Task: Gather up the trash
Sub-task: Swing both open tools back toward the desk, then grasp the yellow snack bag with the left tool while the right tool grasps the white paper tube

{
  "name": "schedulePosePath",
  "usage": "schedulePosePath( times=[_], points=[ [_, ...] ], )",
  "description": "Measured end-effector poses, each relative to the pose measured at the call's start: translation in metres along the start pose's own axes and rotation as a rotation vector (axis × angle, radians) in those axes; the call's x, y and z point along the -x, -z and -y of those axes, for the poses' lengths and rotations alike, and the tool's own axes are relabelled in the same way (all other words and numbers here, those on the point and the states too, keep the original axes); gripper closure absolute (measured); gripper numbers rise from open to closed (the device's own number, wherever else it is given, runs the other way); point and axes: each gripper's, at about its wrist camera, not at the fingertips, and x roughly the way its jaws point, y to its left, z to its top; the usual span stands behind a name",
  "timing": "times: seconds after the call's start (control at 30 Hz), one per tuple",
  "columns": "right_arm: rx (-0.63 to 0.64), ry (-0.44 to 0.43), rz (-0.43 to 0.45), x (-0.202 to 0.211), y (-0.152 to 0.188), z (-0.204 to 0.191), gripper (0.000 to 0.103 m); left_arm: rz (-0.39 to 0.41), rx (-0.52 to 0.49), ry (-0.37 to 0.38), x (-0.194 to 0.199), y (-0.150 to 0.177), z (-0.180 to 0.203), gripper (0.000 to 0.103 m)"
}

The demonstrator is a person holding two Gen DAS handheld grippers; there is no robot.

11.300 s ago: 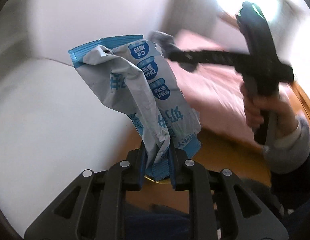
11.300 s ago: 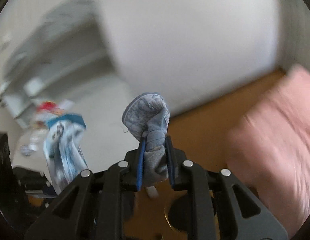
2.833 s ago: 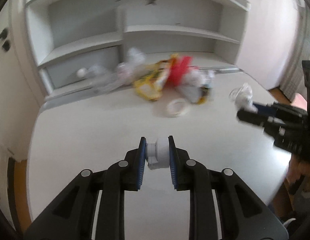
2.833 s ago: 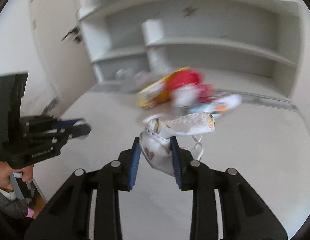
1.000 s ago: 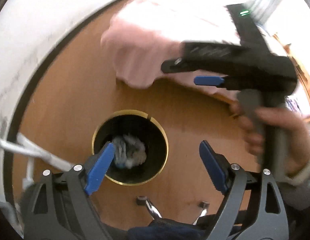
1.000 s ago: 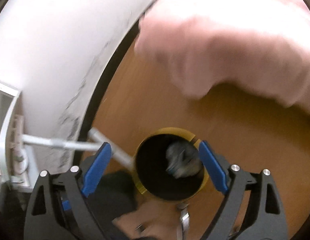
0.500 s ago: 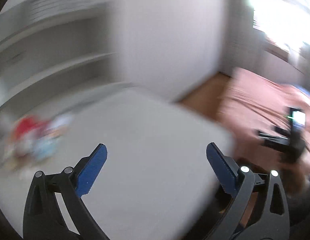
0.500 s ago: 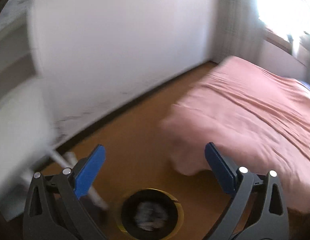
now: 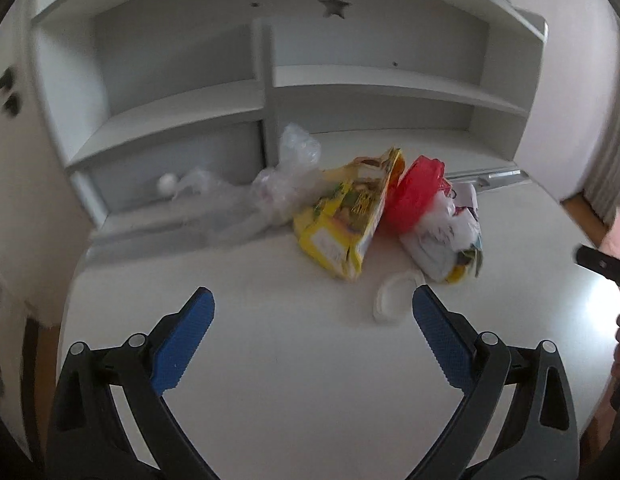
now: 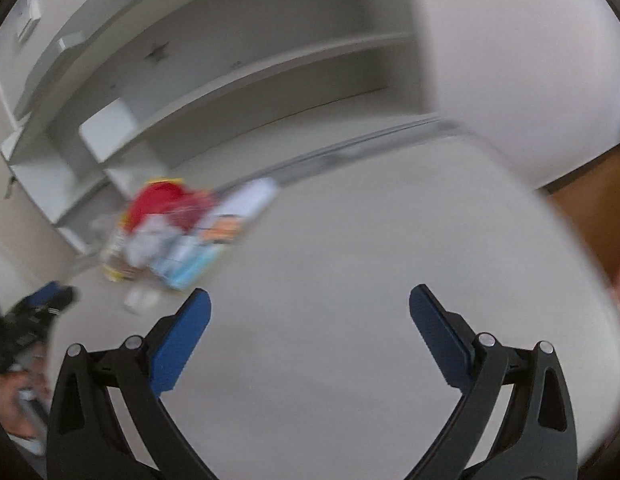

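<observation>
Left gripper [image 9: 312,308] and right gripper [image 10: 310,306] gaped wide, empty, above white desk [image 9: 310,380]. Trash heap [image 9: 366,220] lay at desk's back by shelves [image 9: 269,92]: yellow bag, red wrapper, clear plastic, white lid.

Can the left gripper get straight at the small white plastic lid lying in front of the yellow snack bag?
Probably yes. The left gripper is wide open and empty, and the small white plastic lid lies alone on bare white desk, apart from the yellow snack bag.
</observation>
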Motion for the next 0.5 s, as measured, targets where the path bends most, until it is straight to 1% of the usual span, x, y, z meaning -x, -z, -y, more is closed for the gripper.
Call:
schedulePosePath(
  times=[0.03, 0.1, 0.17, 0.23, 0.27, 0.3, 0.37, 0.4, 0.43, 0.47, 0.5],
  points=[
    [-0.013, -0.015, -0.018, -0.009, -0.001, -0.009, 0.007, -0.004, -0.017, 0.009, -0.002, -0.004, -0.004, 0.007],
    [-0.047, -0.035, -0.050, -0.029, -0.009, -0.027, 0.007, -0.014, -0.048, 0.020, -0.021, -0.014, 0.004, 0.007],
    [-0.086, -0.056, -0.088, -0.048, -0.020, -0.037, 0.007, -0.033, -0.076, 0.041, -0.038, -0.026, 0.009, 0.009],
    [-0.110, -0.055, -0.106, -0.064, -0.029, -0.046, 0.009, -0.056, -0.102, 0.068, -0.051, -0.033, 0.014, 0.021],
    [-0.117, -0.049, -0.115, -0.073, -0.033, -0.052, 0.014, -0.070, -0.113, 0.079, -0.058, -0.035, 0.017, 0.024],
    [-0.127, -0.050, -0.132, -0.082, -0.037, -0.056, 0.019, -0.085, -0.120, 0.087, -0.067, -0.038, 0.019, 0.029],
    [-0.132, -0.066, -0.177, -0.101, -0.037, -0.064, 0.042, -0.112, -0.117, 0.095, -0.080, -0.037, 0.020, 0.048],
    [-0.133, -0.083, -0.193, -0.108, -0.036, -0.067, 0.048, -0.126, -0.109, 0.112, -0.085, -0.037, 0.019, 0.070],
    [-0.124, -0.084, -0.188, -0.109, -0.036, -0.069, 0.058, -0.141, -0.090, 0.148, -0.090, -0.036, 0.018, 0.084],
    [-0.116, -0.095, -0.192, -0.112, -0.035, -0.071, 0.062, -0.138, -0.080, 0.173, -0.091, -0.037, 0.018, 0.084],
    [-0.116, -0.109, -0.188, -0.111, -0.035, -0.070, 0.065, -0.128, -0.086, 0.176, -0.091, -0.037, 0.019, 0.087]
  ],
)
